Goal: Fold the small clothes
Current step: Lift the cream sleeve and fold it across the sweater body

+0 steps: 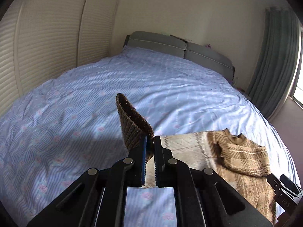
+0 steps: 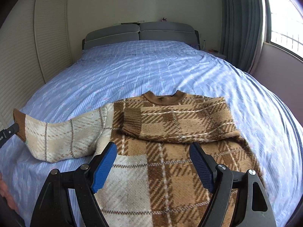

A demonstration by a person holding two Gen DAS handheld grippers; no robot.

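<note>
A brown and cream plaid sweater (image 2: 170, 170) lies face up on the bed. Its brown sleeve (image 2: 180, 123) is folded across the chest. Its cream sleeve (image 2: 62, 136) stretches out to the left and is lifted at the end. My left gripper (image 1: 150, 140) is shut on that sleeve's brown ribbed cuff (image 1: 132, 121) and holds it above the sheet; it also shows at the left edge of the right wrist view (image 2: 8, 132). My right gripper (image 2: 153, 151) is open and empty, just above the sweater's body. The sweater also shows in the left wrist view (image 1: 236, 155).
The bed has a blue striped sheet with pink flowers (image 2: 142, 66) and a grey padded headboard (image 2: 140, 32). A louvred wardrobe (image 1: 37, 47) stands along the left side. Green curtains (image 2: 240, 22) and a window (image 2: 284, 19) are at the right.
</note>
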